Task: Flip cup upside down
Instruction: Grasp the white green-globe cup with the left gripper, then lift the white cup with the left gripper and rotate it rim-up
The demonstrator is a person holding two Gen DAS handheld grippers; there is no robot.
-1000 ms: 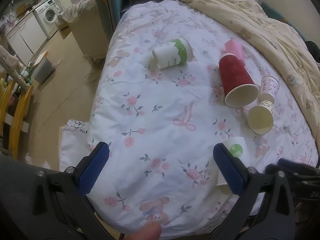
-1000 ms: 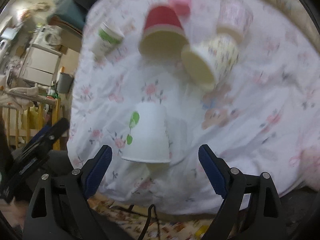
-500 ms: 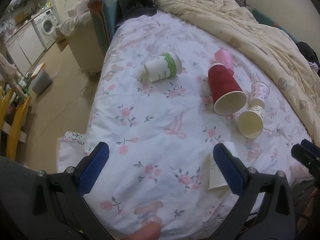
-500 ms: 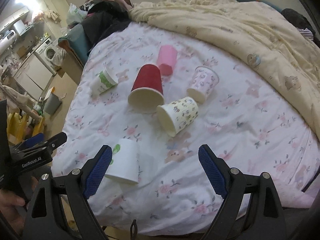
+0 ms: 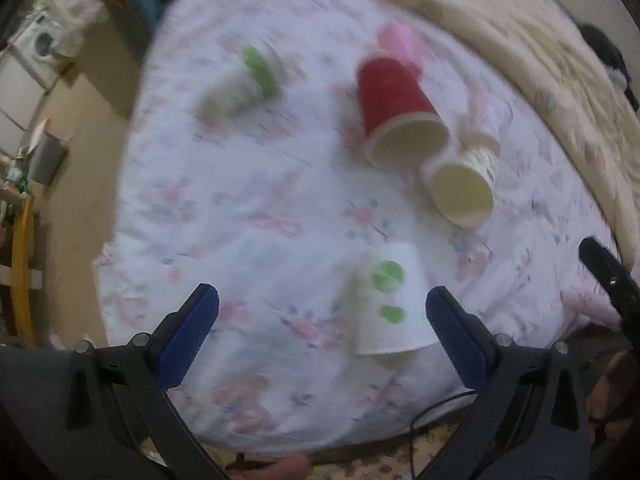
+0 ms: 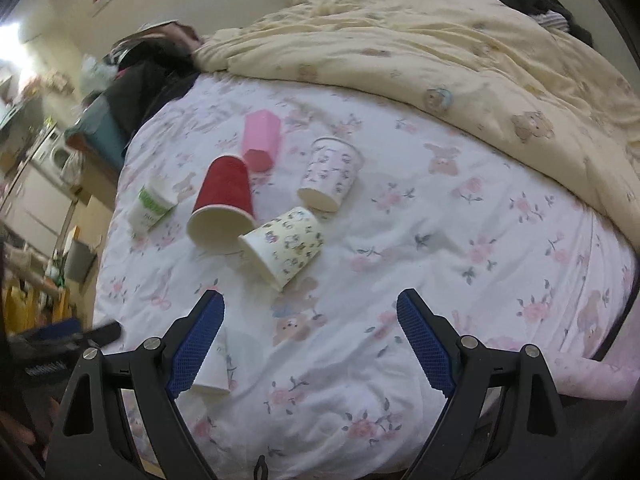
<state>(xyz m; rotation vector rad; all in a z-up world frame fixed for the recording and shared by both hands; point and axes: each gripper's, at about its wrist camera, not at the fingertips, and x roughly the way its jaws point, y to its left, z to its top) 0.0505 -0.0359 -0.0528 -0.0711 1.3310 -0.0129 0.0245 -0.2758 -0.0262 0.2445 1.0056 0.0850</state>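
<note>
Here, near the front edge of the bed, the white cup with green dots is standing rim-down on the floral sheet, base uppermost, so the flip looks done for this one. Left gripper is hovering over that edge with jaws spread wide and holding nothing; the cup is sitting between the blue pads, closer to the right one, apparently untouched. The left view is blurring, so contact is hard to rule out. Right gripper is likewise gaping wide and empty, pointing across the bed's middle; its left pad is hiding part of the same cup.

Five other cups are lying on their sides toward the bed's left half: a red cup, mouth facing the front edge; a patterned cream cup just beside it, rims nearly touching; a pink cup behind; a pale printed cup; a green-banded cup nearest the left edge. A cream quilt is piling along the far side. Soft bedding is likely making any upended cup prone to tipping. The red and cream cups are crowding each other, which could hamper a clean grasp.
</note>
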